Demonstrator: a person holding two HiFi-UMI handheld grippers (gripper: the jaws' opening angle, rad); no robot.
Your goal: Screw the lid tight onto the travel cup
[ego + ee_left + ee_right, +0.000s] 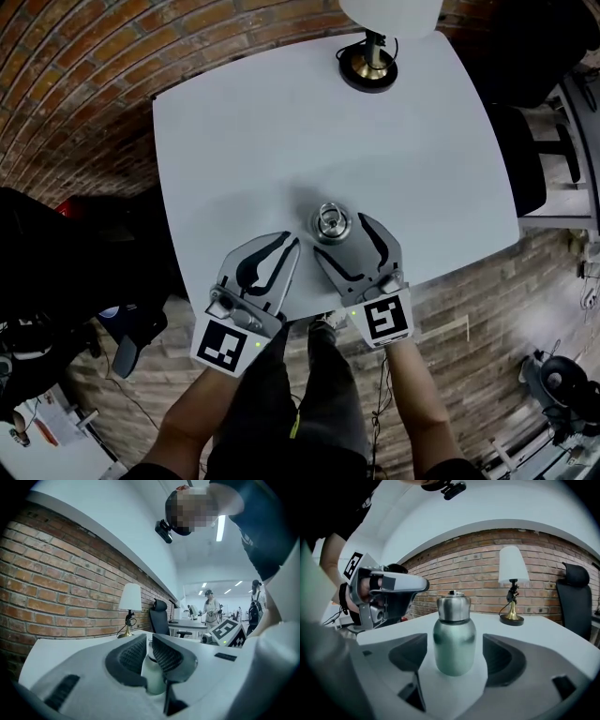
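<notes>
Looking down at the white square table, we are finding the small brushed-steel travel cup standing upright near the front edge, well apart from the brass-footed lamp with the white shade at the far side. Its rounded steel lid is already sitting squarely on the neck, with only a thin dark seam showing below it, so we are judging the threading as at least begun; whether it is tight, we are not able to tell. The right gripper is standing with its jaws wide apart around the cup's body, and neither pad is touching the metal. The left gripper is hanging just beside the cup with its jaws pressed together on nothing. We are reckoning that what is left is a firm hold on the body and a final twist of the lid.
</notes>
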